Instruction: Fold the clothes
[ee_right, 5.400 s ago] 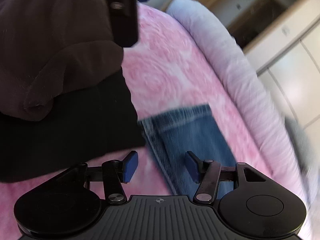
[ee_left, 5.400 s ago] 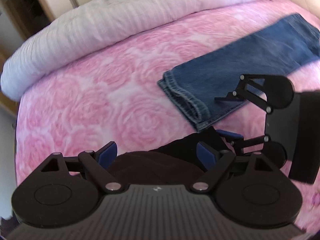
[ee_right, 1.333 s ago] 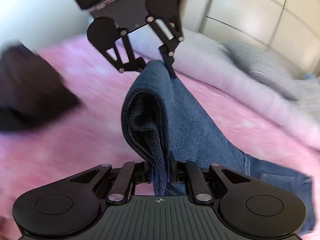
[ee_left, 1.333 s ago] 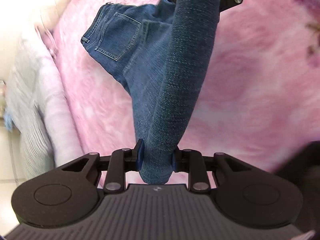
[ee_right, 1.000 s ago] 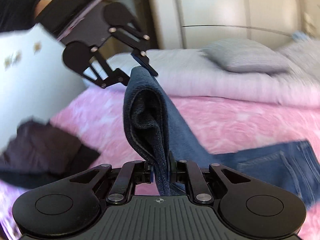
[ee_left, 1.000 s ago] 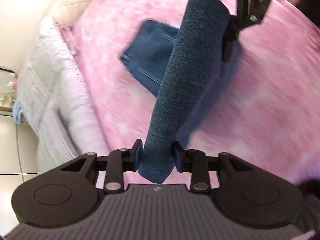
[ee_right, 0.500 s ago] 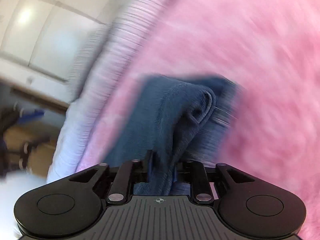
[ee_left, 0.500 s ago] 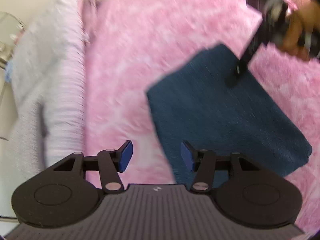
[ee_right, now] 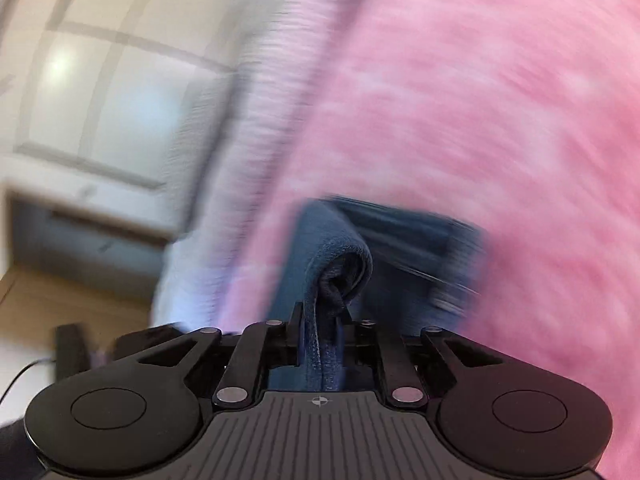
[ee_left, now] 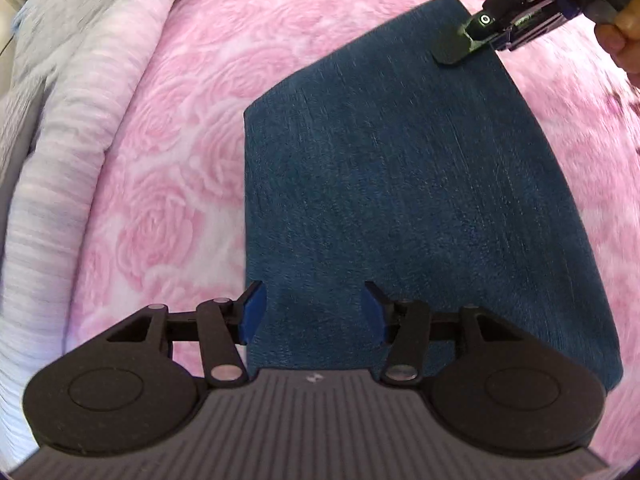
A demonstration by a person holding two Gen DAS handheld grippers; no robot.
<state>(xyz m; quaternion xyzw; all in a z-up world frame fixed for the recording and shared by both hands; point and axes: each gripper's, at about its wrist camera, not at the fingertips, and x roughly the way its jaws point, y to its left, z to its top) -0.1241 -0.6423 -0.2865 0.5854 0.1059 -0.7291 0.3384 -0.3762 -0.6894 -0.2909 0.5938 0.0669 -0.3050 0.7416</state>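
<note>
- Left gripper [ee_left: 312, 312], one: I am holding it over the near edge of the jeans, its two blue pads standing apart, pressing on nothing.
- Right gripper [ee_right: 320, 320], one: I am closing its jaws on a bunched fold of denim at the far corner; the pads are pinching the cloth.
- Jeans [ee_left: 400, 200], one pair: they are lying folded into a flat dark-blue rectangle on the bedspread, one corner lifted in the right gripper's hold.
- Pink rose-patterned bedspread [ee_left: 160, 160], one: it is lying under the jeans.
- Pale grey-white quilt [ee_left: 60, 140], one: it is running along the bedspread's edge.
- Hand [ee_left: 624, 40], one: it is gripping the right tool's handle.
</note>
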